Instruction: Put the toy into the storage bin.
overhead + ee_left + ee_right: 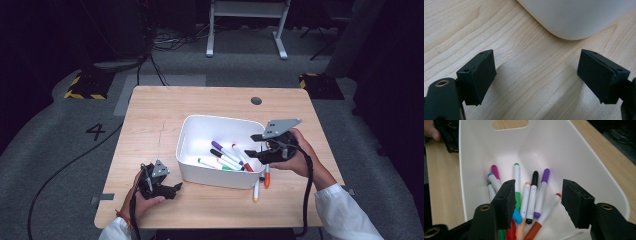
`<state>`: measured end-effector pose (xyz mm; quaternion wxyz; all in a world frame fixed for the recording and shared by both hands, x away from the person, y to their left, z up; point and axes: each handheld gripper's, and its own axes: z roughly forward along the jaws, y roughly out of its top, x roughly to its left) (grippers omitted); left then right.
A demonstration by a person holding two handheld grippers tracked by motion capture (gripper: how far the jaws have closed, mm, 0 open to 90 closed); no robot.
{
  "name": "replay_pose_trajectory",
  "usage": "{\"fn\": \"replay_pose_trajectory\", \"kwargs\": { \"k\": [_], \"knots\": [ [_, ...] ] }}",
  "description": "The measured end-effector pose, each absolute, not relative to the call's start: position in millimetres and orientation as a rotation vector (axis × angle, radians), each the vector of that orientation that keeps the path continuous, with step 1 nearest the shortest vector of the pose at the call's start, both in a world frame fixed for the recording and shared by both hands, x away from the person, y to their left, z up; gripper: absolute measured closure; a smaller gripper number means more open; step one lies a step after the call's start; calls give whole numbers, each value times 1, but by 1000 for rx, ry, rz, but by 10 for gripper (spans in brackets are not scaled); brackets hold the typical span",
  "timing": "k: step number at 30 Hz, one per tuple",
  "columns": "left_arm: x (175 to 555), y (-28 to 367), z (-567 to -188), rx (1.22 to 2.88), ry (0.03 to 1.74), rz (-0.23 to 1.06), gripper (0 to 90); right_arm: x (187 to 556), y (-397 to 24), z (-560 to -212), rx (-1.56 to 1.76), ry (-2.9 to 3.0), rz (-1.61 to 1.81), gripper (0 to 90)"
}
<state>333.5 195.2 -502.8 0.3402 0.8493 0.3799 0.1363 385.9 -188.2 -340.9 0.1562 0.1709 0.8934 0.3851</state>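
Right claw (536, 202) part-open, empty, over white bin (192, 131) — markers (531, 197) binned; two markers (261, 184) left on tabletop (150, 115). Left claw (536, 77) wide, empty.

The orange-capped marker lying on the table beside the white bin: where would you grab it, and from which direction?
Grip the orange-capped marker around the middle of its barrel, coming straight down from above with the jaws across its width. It lies flat on the table, close against the white bin and next to another marker, so a sideways approach looks blocked. The open right tool is nearest.
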Motion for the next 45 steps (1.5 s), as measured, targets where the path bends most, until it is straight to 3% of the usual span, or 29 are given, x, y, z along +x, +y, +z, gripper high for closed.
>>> {"fn": "replay_pose_trajectory", "kwargs": {
  "k": [8, 15, 30, 45],
  "knots": [
    [333, 195, -503, 2210, 990, 356, 153, 375, -230, -344, 610, 2453, 1139, 364],
    [334, 195, -503, 2209, 990, 354, 153, 361, -271, -379, 748, 2355, 1117, 325],
    [333, 195, -503, 2209, 992, 360, 153, 357, -260, -456, 856, 2464, 1004, 301],
    [333, 195, -503, 2209, 991, 357, 153, 361, -261, -476, 924, 2475, 958, 306]
  ]
}}
